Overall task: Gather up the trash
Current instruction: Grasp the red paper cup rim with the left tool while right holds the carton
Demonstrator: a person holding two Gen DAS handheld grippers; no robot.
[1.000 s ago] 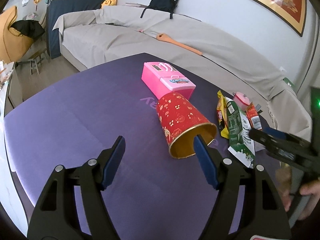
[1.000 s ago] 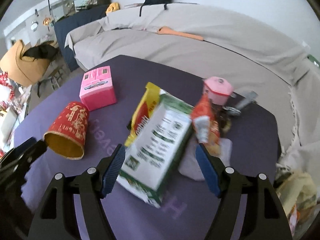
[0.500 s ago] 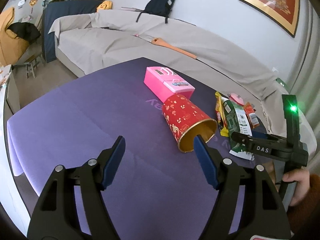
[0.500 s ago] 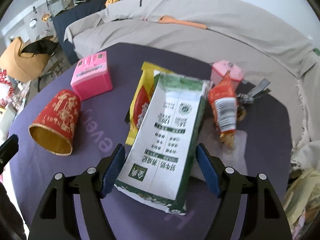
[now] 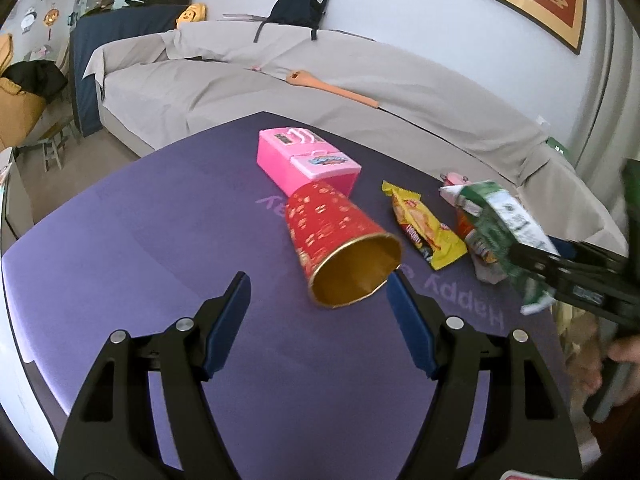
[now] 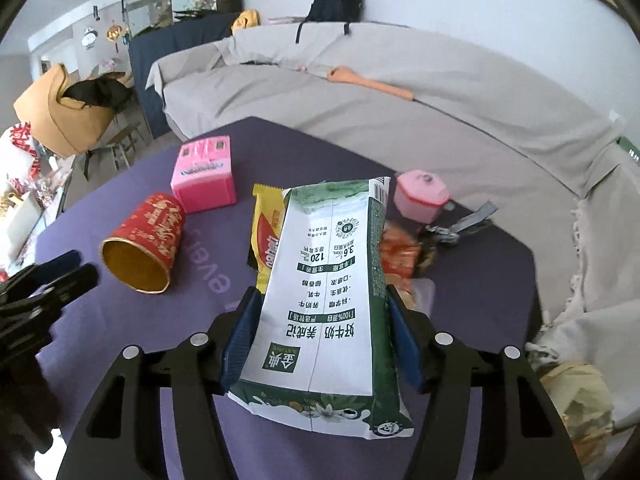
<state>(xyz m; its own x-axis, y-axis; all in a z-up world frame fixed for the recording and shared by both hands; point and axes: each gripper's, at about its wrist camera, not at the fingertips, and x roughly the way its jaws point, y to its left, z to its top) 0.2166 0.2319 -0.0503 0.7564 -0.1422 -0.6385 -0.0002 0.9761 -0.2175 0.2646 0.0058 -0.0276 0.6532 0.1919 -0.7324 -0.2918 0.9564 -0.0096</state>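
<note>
the right gripper point(image 6: 320, 340) clamps the green-and-white milk carton point(image 6: 328, 280), lifted at the table's point(image 5: 140, 240) right edge. the left gripper point(image 5: 318, 320) hangs open and empty just short of the red paper cup's point(image 5: 340, 240) gold mouth. judging by this, collection has barely begun: the cup, the yellow snack wrapper point(image 5: 424, 224) and the orange packet point(image 6: 400, 256) remain mid-table. the left half of the table gives open room; the pink toy box point(image 5: 308, 160) sits behind the cup toward the far edge.

Your left gripper point(image 5: 318, 300) hovers with fingers spread wide. At its three o'clock, your right gripper point(image 6: 320, 328) is clamped on a carton point(image 6: 332, 280).
</note>
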